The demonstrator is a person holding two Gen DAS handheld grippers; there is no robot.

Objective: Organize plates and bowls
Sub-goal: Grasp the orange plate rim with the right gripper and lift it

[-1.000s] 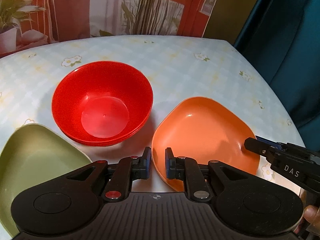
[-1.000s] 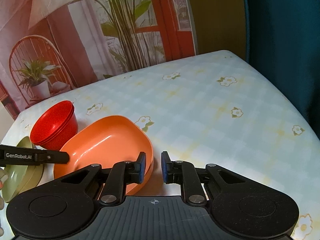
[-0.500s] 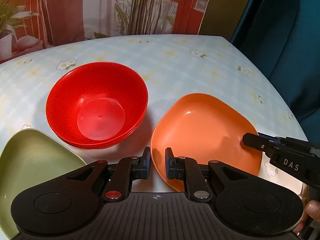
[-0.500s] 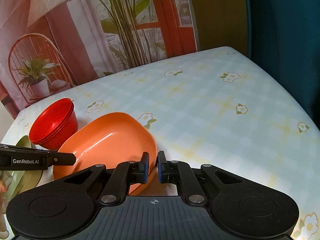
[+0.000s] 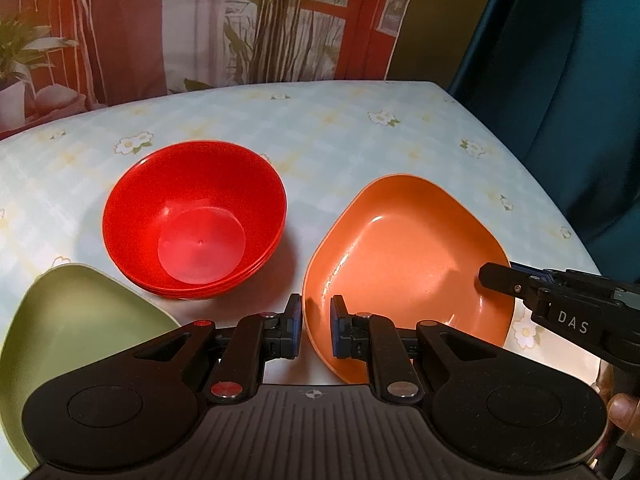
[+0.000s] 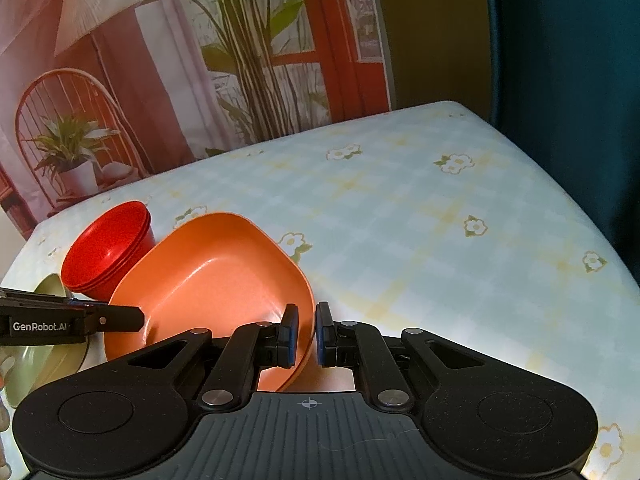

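We are straddling the orange plate's (image 5: pixel 404 256) near rim with our left gripper (image 5: pixel 316 330), fingers parted; red bowls (image 5: pixel 196 216) ahead-left.

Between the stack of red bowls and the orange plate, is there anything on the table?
No. In the left wrist view, only a bare strip of flowered tablecloth separates the stack of red bowls from the orange plate; they do not touch.

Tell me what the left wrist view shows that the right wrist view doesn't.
Only the left wrist view looks down into the red bowl stack, showing its empty inside, and shows most of the green plate.

Only the right wrist view shows the right gripper with its jaws pinching the orange plate's rim, that side lifted off the tablecloth.

Both show the orange plate, bowls and green plate.
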